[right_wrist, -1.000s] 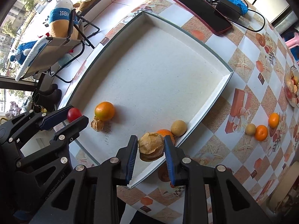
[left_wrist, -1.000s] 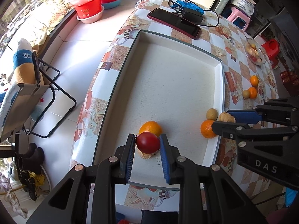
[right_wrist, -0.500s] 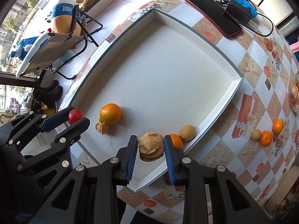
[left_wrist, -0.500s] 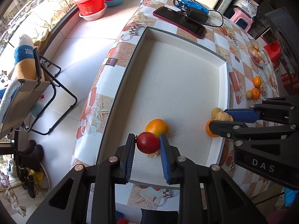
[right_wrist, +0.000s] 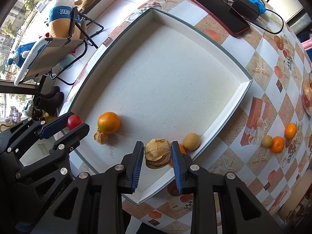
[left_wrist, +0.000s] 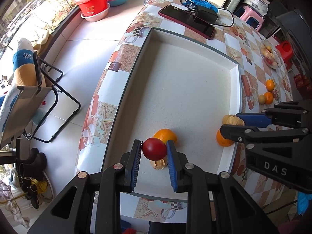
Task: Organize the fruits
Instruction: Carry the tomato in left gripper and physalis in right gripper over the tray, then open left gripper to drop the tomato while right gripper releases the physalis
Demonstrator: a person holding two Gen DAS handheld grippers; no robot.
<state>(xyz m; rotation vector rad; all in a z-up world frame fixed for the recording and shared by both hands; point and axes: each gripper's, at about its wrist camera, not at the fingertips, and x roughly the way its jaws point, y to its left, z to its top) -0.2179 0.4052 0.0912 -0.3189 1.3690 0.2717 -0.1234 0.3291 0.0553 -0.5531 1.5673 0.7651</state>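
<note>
My left gripper (left_wrist: 154, 152) is shut on a red round fruit (left_wrist: 154, 149), held above the near end of the white tray (left_wrist: 237, 89). Below it lie an orange (left_wrist: 165, 134) and a small husked fruit (left_wrist: 159, 164). My right gripper (right_wrist: 157, 152) is shut on a large papery husked fruit (right_wrist: 157, 152), just above the tray's near right side. An orange (right_wrist: 182, 149) and a tan round fruit (right_wrist: 191, 141) rest on the tray floor beside it. The left gripper shows in the right wrist view (right_wrist: 75, 123).
Two small oranges (right_wrist: 277, 144) and a tan fruit (right_wrist: 266, 141) lie on the tablecloth right of the tray. A phone (right_wrist: 215, 9) and a charger (right_wrist: 245, 9) lie beyond the tray. A glass bowl of fruit (left_wrist: 271, 56) stands at the far right. The table edge drops off to the left.
Both grippers have risen and pulled back a little with their fruits still held. The fruits in the tray have not moved.
</note>
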